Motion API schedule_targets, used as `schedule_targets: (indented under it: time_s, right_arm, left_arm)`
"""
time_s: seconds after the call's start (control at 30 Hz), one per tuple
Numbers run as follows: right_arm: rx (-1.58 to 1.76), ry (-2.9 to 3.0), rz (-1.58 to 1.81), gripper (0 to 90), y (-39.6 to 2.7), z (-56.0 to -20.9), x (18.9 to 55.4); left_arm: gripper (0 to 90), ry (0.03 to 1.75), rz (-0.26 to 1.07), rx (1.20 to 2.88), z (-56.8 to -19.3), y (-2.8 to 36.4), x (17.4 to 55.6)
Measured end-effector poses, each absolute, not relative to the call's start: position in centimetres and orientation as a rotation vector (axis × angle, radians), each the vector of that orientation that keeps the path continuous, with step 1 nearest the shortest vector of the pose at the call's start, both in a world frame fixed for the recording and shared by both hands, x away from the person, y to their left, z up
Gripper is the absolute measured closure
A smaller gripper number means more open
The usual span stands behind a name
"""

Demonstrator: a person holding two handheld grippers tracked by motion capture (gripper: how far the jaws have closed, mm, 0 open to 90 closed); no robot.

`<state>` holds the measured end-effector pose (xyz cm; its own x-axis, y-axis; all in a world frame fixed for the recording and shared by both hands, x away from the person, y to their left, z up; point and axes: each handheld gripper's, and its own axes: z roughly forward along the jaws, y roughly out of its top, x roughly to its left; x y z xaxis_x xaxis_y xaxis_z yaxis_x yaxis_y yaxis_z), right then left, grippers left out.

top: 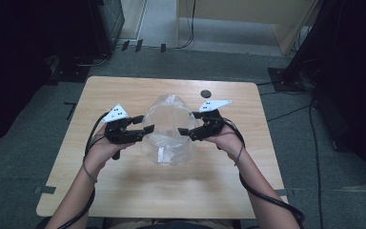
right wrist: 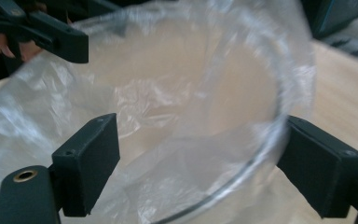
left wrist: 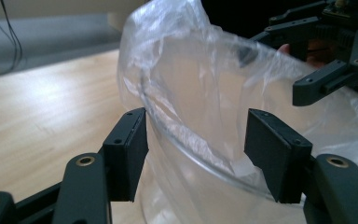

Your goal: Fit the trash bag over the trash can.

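Plastic bag [left wrist: 205,93] drapes a glass rim [left wrist: 200,154] between the parted left claw [left wrist: 196,154]; right claw [right wrist: 198,163] gapes, gripping nothing.

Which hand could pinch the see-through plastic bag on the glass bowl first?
Probably the left gripper: its open jaws straddle the clear glass bowl's rim with the clear plastic bag. The right gripper is also open, film less clearly between.

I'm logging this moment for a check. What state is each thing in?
Bag: clear plastic, draped into and over the bowl, top edge standing up.
Bowl: clear, upright on the table, lined by the bag.
Left gripper: open, jaws astride the bowl's rim.
Right gripper: open, jaws astride the opposite rim.
Table: wooden, bears the bowl.
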<state>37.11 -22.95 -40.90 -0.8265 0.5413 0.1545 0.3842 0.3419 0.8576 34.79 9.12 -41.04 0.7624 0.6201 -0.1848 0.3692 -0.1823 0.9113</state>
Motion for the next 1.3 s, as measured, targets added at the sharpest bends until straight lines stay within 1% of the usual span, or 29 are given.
schedule_targets:
  time_s: [0.1, 0.13, 0.17, 0.2, 0.23, 0.33, 0.47, 0.53, 0.6, 0.67, 0.8, 0.97, 1.13, 1.3]
  right_arm:
    - [0.850, 2.355, 1.520, 16.0, -23.8, -39.7, 36.9]
    - [0.847, 2.338, 1.529, 17.7, -24.0, -39.3, 36.9]
    - [0.835, 2.324, 1.543, 23.5, -24.1, -38.9, 36.9]
    - [0.819, 2.317, 1.564, 33.0, -24.2, -38.5, 36.9]
    - [0.794, 2.318, 1.598, 39.0, -24.3, -38.2, 36.9]
    - [0.762, 2.314, 1.627, 42.7, -23.8, -37.6, 37.0]
    - [0.750, 2.366, 1.562, 42.6, -22.5, -37.2, 37.6]
    - [0.733, 2.389, 1.559, 42.8, -21.9, -37.1, 38.0]
    - [0.739, 2.397, 1.584, 42.9, -21.4, -37.1, 38.3]
    - [0.748, 2.411, 1.605, 43.2, -21.0, -37.1, 38.7]
    - [0.711, 2.440, 1.573, 43.1, -20.1, -36.7, 39.1]
    - [0.684, 2.474, 1.553, 45.4, -19.0, -36.3, 39.9]
    - [0.642, 2.502, 1.524, 45.8, -17.9, -36.0, 40.4]
    - [0.632, 2.554, 1.488, 55.2, -16.9, -36.0, 40.8]
  left_arm:
    - [36.5, 0.769, 0.291, 1.801, -40.6, 9.4, 34.7]
    - [36.5, 0.776, 0.293, 1.802, -40.6, 9.5, 34.6]
    - [36.5, 0.777, 0.293, 1.801, -40.5, 9.6, 34.5]
    - [36.5, 0.773, 0.291, 1.805, -40.4, 9.6, 34.5]
    - [36.5, 0.771, 0.297, 1.811, -40.3, 9.7, 34.4]
    - [36.0, 0.769, 0.303, 1.805, -39.9, 9.8, 34.3]
    - [35.4, 0.764, 0.307, 1.787, -39.2, 9.9, 34.2]
    - [33.3, 0.772, 0.333, 1.771, -38.9, 10.1, 34.2]
    - [35.2, 0.774, 0.338, 1.759, -38.7, 10.3, 34.2]
    - [35.2, 0.768, 0.368, 1.776, -38.6, 10.4, 34.1]
    - [35.3, 0.778, 0.369, 1.793, -38.6, 10.4, 34.1]
    - [41.0, 0.750, 0.351, 1.807, -38.7, 10.4, 34.2]
    - [45.4, 0.775, 0.307, 1.785, -39.1, 10.5, 34.5]
    - [47.3, 0.781, 0.284, 1.787, -39.4, 10.6, 34.6]
